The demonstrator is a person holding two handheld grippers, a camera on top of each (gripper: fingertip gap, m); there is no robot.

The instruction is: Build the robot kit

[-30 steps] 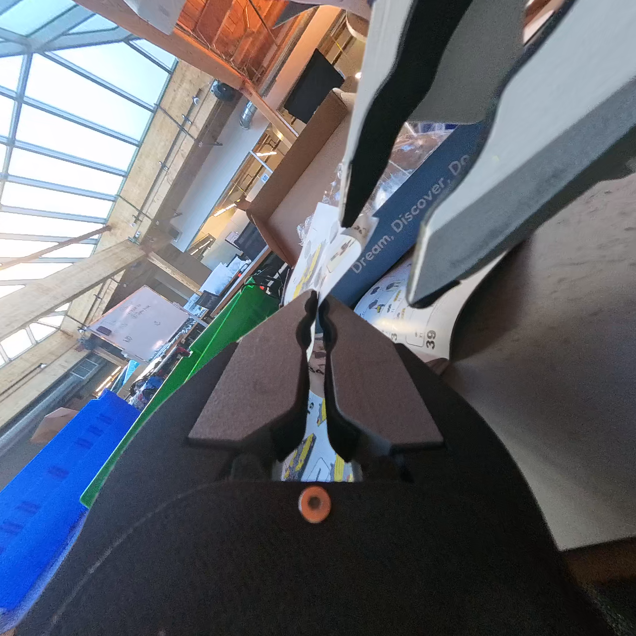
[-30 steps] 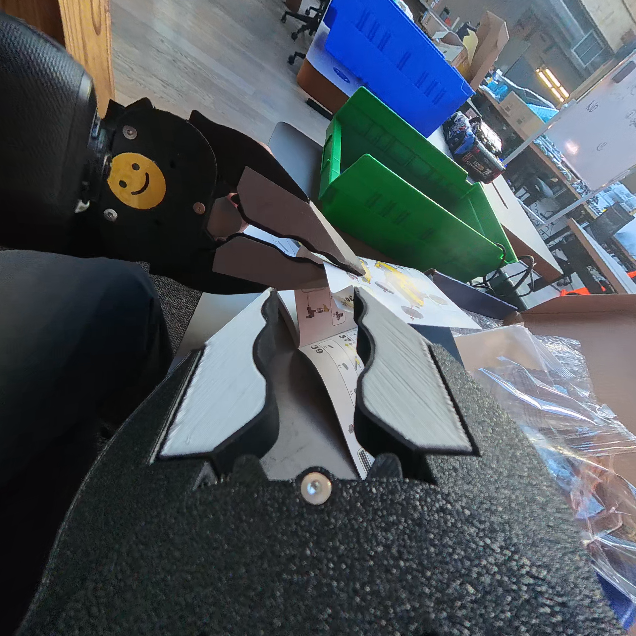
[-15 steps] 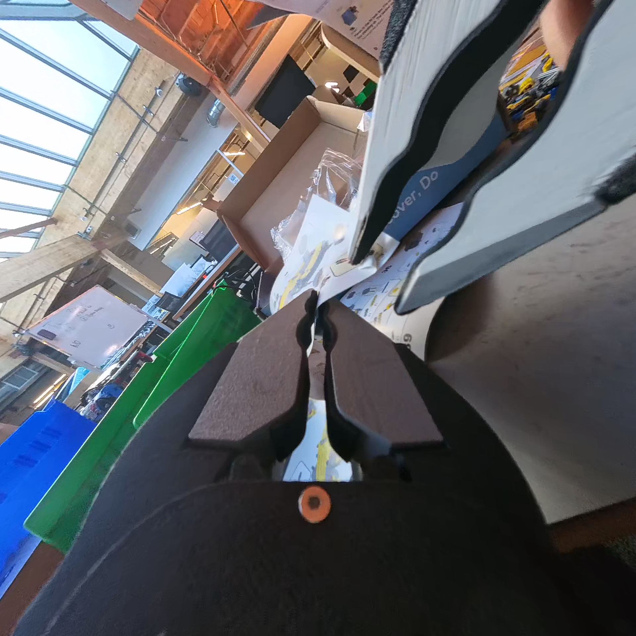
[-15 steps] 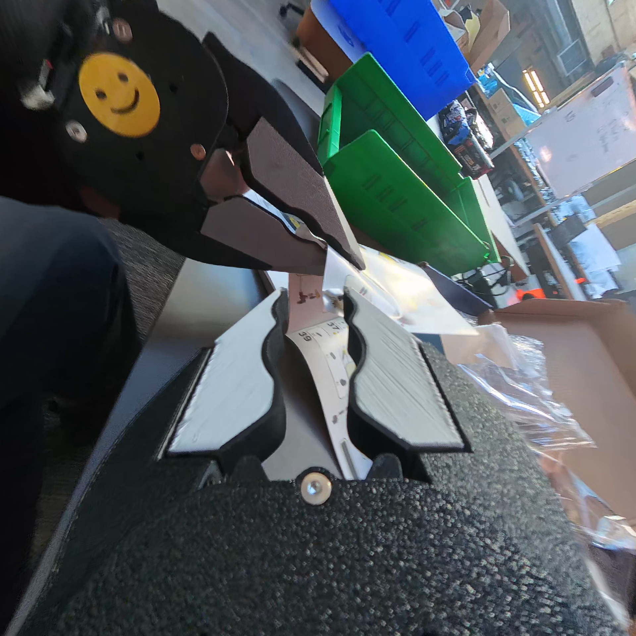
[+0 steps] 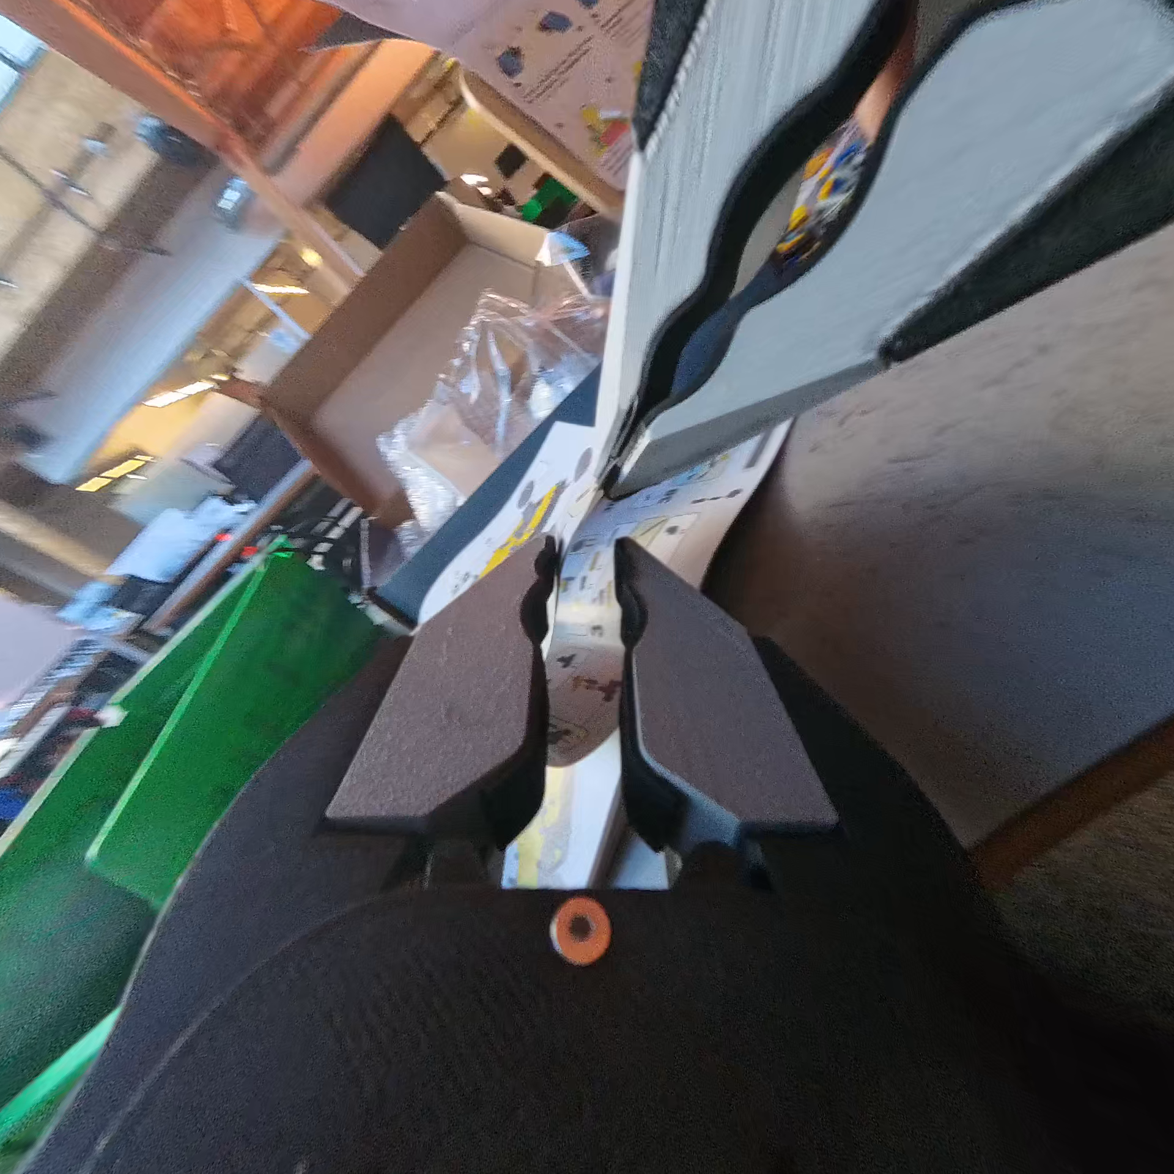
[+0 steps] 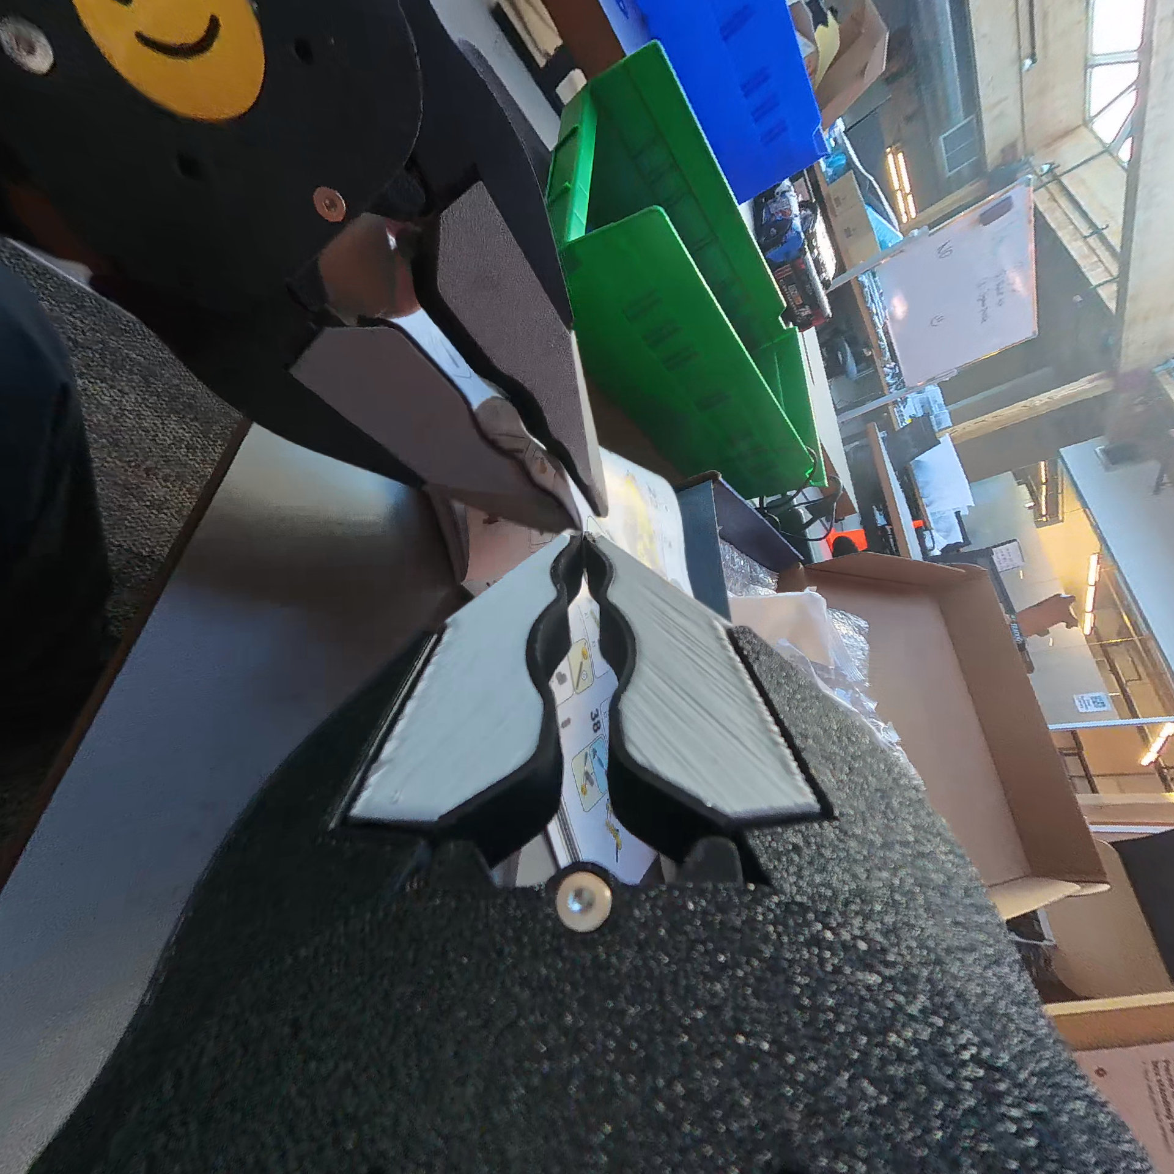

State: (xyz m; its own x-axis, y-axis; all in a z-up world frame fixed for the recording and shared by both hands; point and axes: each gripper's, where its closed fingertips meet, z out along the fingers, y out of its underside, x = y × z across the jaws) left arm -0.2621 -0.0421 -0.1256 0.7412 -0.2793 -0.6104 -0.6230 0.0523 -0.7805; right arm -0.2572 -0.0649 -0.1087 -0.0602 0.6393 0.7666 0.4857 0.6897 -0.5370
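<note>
An illustrated instruction booklet (image 5: 667, 527) lies open on a grey table (image 5: 953, 572). My left gripper (image 5: 583, 553), with brown fingers, is slightly open, and a curled page (image 5: 584, 686) passes loosely between its fingers. My right gripper (image 6: 583, 540), with white ribbed fingers, is shut at the tips on a booklet page (image 6: 587, 711). The two grippers meet nearly tip to tip over the booklet (image 6: 641, 527). In the left wrist view the right gripper (image 5: 610, 489) comes in from the top. In the right wrist view the left gripper (image 6: 587, 516), with a yellow smiley disc, comes in from the upper left.
Green bins (image 6: 686, 317) and a blue bin (image 6: 737, 82) stand beyond the booklet. An open cardboard box (image 6: 921, 699) with crumpled clear plastic bags (image 5: 489, 394) sits at the far side. A dark blue box (image 6: 699, 540) lies under the booklet. The table's near edge (image 6: 190, 508) is at the left. Less than 4 cm separates the two grippers' tips.
My left gripper's fingers have parted and loosened on the page. My right gripper's fingers have closed onto the page. Both grippers have rolled and moved closer together.
</note>
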